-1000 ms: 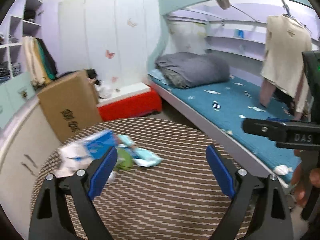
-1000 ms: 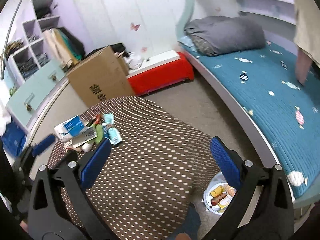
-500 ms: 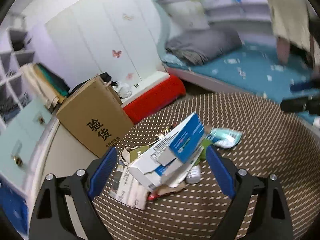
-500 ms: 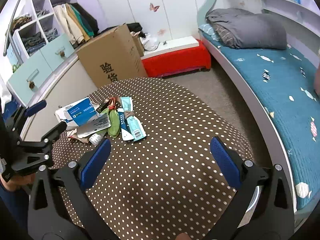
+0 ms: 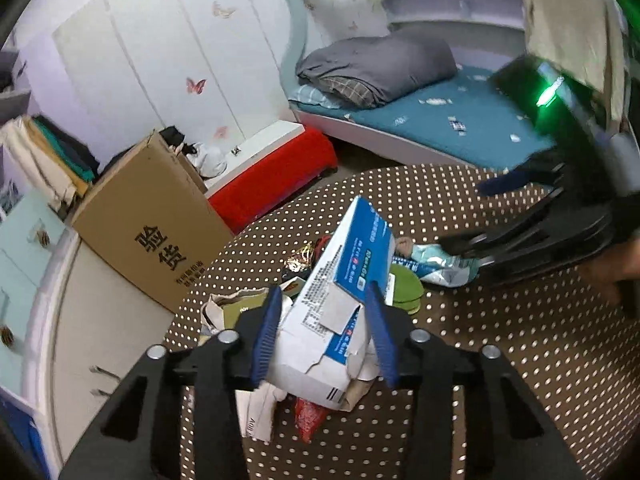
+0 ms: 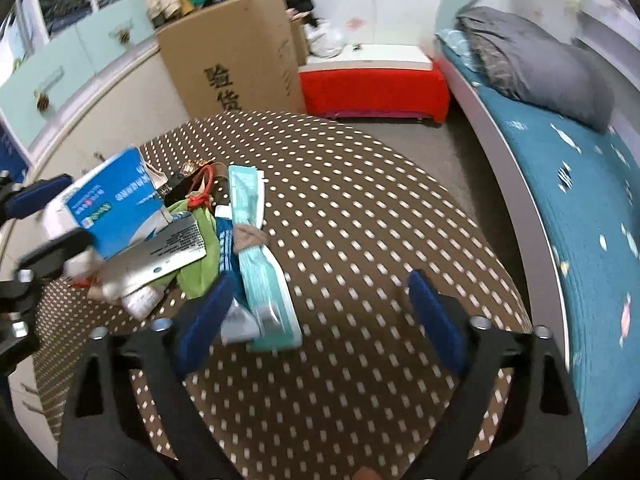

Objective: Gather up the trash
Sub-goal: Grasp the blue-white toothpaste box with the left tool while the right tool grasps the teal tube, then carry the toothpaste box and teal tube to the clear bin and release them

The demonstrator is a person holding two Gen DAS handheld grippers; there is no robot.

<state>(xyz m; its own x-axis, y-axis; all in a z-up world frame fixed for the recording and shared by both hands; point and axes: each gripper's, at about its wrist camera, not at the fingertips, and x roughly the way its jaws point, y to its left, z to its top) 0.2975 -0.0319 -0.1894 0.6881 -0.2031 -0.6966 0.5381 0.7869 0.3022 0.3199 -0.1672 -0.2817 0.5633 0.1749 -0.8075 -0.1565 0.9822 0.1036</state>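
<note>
**Blue-and-white carton between the left jaws, pile not yet cleared**

Blue-and-white cardboard, torn at its flaps, was the thing in hand: the crumpled medicine-style carton [image 5: 340, 312] lay tilted on top of a heap of litter at the left edge of the round table with the brown, white-dotted cloth [image 5: 500, 380]. The left gripper [image 5: 324, 336] had its blue-padded jaws set either side of the carton, narrowed about it; whether the pads were already pressing the cardboard could not be told for certain, though they looked to be at or very near its sides. The right gripper [image 6: 316, 308] hung over the near end of the heap with its jaws wide apart and nothing between them, its left pad just above the long teal-and-white plastic wrapper [image 6: 264, 276] that stretched toward it.

Around the carton lay the rest of the rubbish: a limp green bag [image 6: 200, 264], a silver printed foil sachet [image 6: 160, 252], a red knotted string [image 6: 202, 196] and a small white bottle [image 6: 140, 300].

The step seemed to be the first pick, with nearly all the collecting undone. The next move likely called for the left jaws to close firmly on the carton without crushing it loose, then lift it clear so lighter scraps beneath did not drag off the table. No bin showed in these views.
</note>
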